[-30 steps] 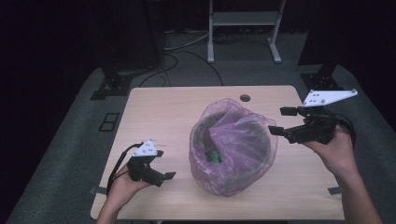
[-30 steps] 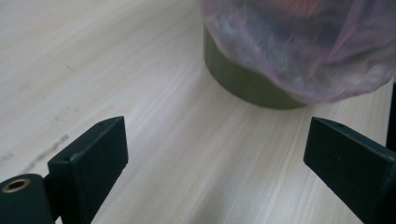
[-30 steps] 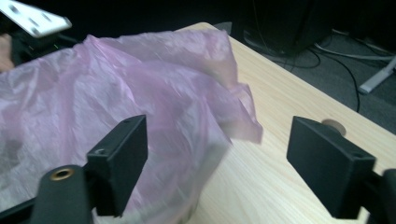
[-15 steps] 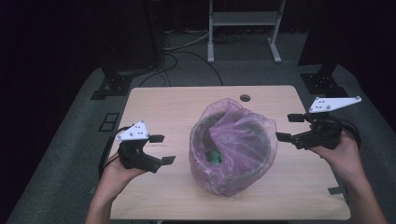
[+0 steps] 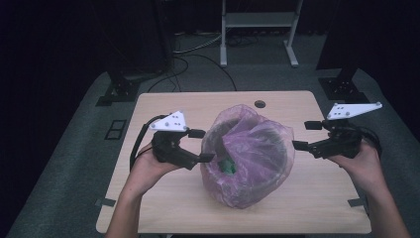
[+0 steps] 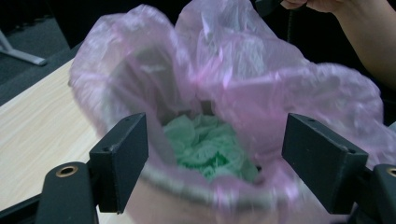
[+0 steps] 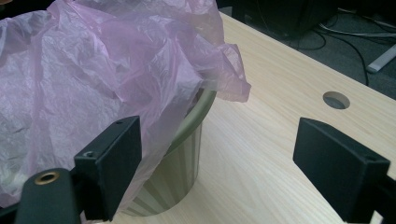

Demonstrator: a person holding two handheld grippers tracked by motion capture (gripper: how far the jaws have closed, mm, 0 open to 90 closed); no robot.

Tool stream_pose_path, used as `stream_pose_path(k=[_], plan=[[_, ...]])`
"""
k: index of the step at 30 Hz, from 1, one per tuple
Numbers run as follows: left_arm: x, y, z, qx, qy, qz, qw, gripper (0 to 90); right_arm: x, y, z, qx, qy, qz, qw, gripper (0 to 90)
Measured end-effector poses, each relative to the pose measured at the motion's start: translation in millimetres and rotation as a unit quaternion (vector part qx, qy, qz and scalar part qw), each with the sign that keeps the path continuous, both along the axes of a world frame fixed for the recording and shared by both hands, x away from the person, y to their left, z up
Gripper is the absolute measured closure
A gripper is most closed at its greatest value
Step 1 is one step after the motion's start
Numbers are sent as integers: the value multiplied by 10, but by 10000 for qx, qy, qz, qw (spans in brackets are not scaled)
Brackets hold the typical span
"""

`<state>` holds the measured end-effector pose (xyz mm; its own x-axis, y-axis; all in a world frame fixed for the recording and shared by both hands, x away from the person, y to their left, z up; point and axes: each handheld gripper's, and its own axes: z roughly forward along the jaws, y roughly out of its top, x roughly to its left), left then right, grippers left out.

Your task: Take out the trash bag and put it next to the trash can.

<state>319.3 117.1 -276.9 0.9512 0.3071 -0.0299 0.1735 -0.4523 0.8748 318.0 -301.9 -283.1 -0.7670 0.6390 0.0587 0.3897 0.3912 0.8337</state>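
Right now the bin (image 5: 246,196), lined with a loose pink bag (image 5: 247,144), stands upright mid-table, its long axis vertical and its mouth facing up, with green crumpled paper (image 6: 205,147) inside. The left gripper (image 5: 204,146) is nearer, its jaws wide, having just been closing, astride the bag's near rim without pinching it. The right gripper (image 5: 306,135) waits just beside the bin's far side, jaws wide and empty.
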Motion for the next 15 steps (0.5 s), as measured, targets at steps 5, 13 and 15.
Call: stream_pose_path(k=[5,13,15], plan=[[119,-166,-5,-31,91,-169,9998,219,-2,3,1,0,-3,7,10000,143],[234,-367,-41,-8,178,-375,9991,279,-4,12,4,-10,-1,17,10000,143],[259,-395,-51,17,208,-381,9991,331,-9,15,7,-12,-10,21,10000,143]])
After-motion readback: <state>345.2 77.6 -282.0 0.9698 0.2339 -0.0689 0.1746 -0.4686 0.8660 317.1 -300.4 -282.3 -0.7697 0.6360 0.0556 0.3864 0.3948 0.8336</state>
